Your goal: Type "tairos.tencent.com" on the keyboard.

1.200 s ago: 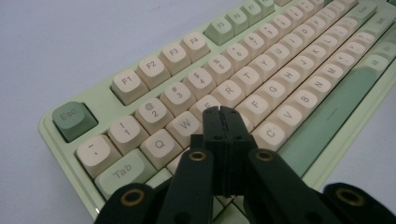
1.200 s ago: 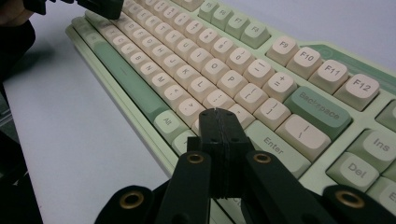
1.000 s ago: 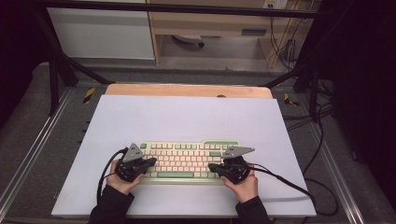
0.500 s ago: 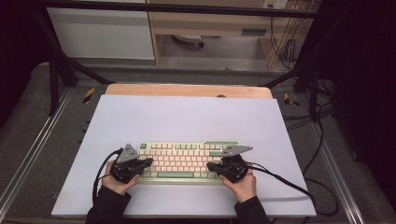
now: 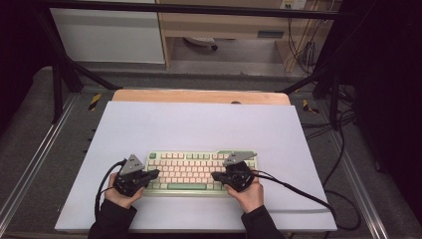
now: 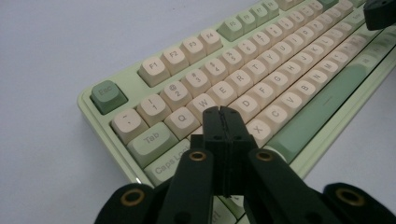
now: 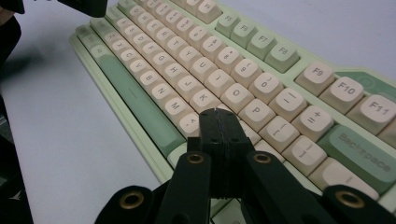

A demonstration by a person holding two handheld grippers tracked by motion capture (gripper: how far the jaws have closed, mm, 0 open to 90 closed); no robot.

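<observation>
Left gripper: jaws clenched together on nothing, tips over the A/S keys. Right gripper: same, clenched and empty, tips by the L/; keys. Keyboard lies flat at the near middle of the white mat, both hands at its ends. Looks like key-pressing with closed tips; I can't tell whether any key is down, nor how far along. Keycaps are rounded matte plastic, cream and sage green, in a pale green case.
</observation>
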